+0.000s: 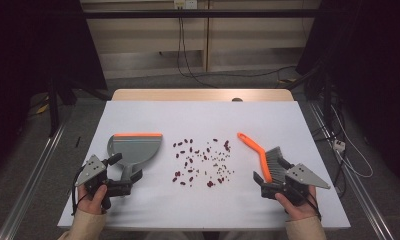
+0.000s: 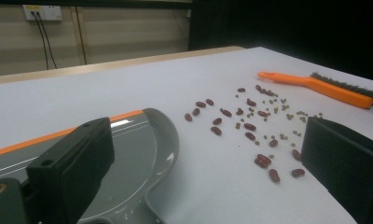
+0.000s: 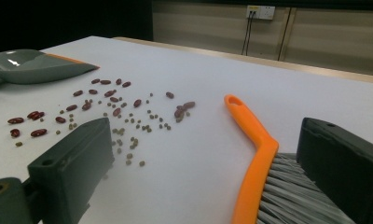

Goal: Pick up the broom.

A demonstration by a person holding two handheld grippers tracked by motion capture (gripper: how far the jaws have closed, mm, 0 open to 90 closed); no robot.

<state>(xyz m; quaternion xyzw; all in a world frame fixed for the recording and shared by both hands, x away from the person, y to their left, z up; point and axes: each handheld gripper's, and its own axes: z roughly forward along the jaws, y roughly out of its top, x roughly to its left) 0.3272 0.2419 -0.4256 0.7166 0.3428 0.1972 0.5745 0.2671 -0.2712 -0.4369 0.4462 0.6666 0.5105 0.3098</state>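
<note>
- The left tongs (image 1: 122,181) sit at the near left of the counter (image 1: 203,117), held in a hand (image 1: 92,200); their jaws stand wide apart, with nothing between them in the left gripper view — the dustpan's handle lies just below and between the jaws there.
- The dustpan (image 1: 134,148) lies flat on the counter's left part, its orange edge on the far side, its handle pointing toward the left tongs; whether the jaws touch the handle cannot be told.
- The right tongs (image 1: 269,181) are at the near right, held in the other hand (image 1: 297,204); the jaws are wide open, one on each side of the brush's head, not closed on it.
- The brush (image 1: 261,155) lies on the counter's right part; its orange handle runs away toward the far left, its grey bristles (image 3: 292,196) lie near the right tongs — in the right gripper view they sit between the jaws.
- The beans (image 1: 203,162) — dark red ones and smaller greenish ones — are scattered on the bare counter between dustpan and brush, apart from both; none lie in the dustpan.
</note>
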